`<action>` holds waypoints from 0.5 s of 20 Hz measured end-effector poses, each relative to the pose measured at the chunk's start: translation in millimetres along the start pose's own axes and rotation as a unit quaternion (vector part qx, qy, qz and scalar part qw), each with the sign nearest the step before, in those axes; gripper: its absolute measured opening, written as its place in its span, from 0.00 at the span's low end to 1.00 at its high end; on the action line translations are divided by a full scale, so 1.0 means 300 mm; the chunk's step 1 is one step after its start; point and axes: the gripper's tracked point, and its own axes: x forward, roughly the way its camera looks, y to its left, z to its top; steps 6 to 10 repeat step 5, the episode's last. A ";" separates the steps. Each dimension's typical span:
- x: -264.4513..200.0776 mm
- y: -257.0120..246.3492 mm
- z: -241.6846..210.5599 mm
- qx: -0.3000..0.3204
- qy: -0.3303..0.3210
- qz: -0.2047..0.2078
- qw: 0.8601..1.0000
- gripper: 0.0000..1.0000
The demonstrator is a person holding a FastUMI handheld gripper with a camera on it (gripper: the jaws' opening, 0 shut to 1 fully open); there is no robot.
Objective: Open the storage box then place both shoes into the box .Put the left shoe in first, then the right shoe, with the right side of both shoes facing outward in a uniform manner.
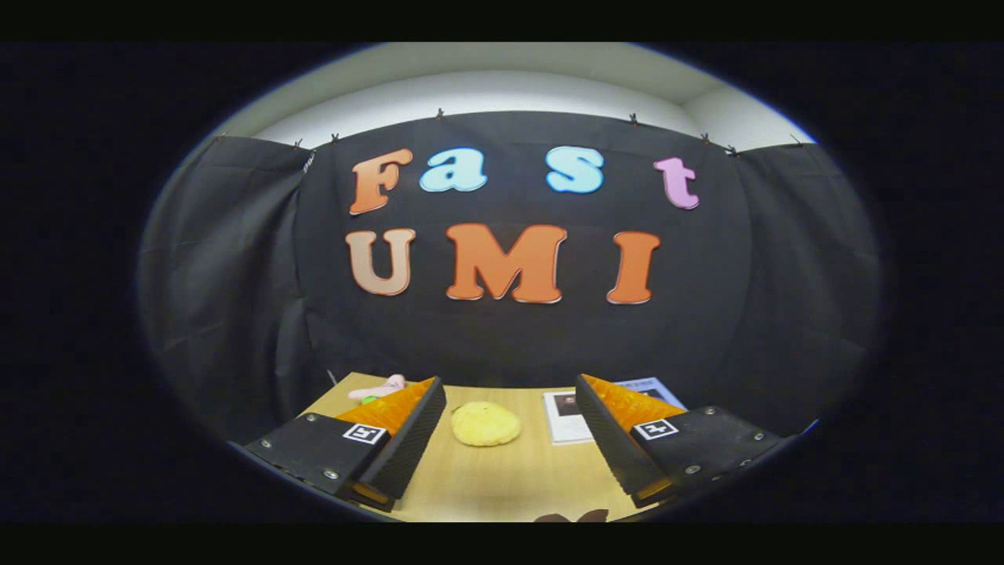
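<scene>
- Black cloth walls the booth behind a pale wooden table (502, 486), with a light wall and ceiling above the cloth.
- Nothing on the table can be read with any certainty as the storage box or as either of the shoes, so I cannot tell where they lie from the jaws, how their long axes run, or whether the box is open.
- One candidate is a dark shape (571, 515), nearer than the yellow lump (485, 424) and low between the fingers. Too little of it shows to tell what it is.
- The yellow lump, soft and rounded, sits on the table between the two fingers and just ahead of them, touching neither.
- The gripper (508, 384) is spread wide and released. Its fingers (408, 447) stand well apart on either side of the yellow lump, holding nothing and pressing on nothing.
- Left of the yellow lump, beyond the left finger, lies a small pink thing (379, 388) with a bit of green beside it.
- Right of the yellow lump lies a white sheet (566, 420), partly behind the right finger, and a booklet (651, 386) lies beyond it.
- In my judgement, any coming move turns on finding the box or a shoe, since only the lump lies in line with the open jaws.
</scene>
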 end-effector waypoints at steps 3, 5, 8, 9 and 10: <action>-0.035 -0.135 0.048 0.020 -0.015 -0.022 0.999 0.99; -0.053 -0.230 0.078 0.019 -0.023 -0.037 0.999 0.99; -0.053 -0.230 0.078 0.019 -0.023 -0.037 0.999 0.99; -0.053 -0.230 0.078 0.019 -0.023 -0.037 0.999 0.99; -0.053 -0.230 0.078 0.019 -0.023 -0.037 0.999 0.99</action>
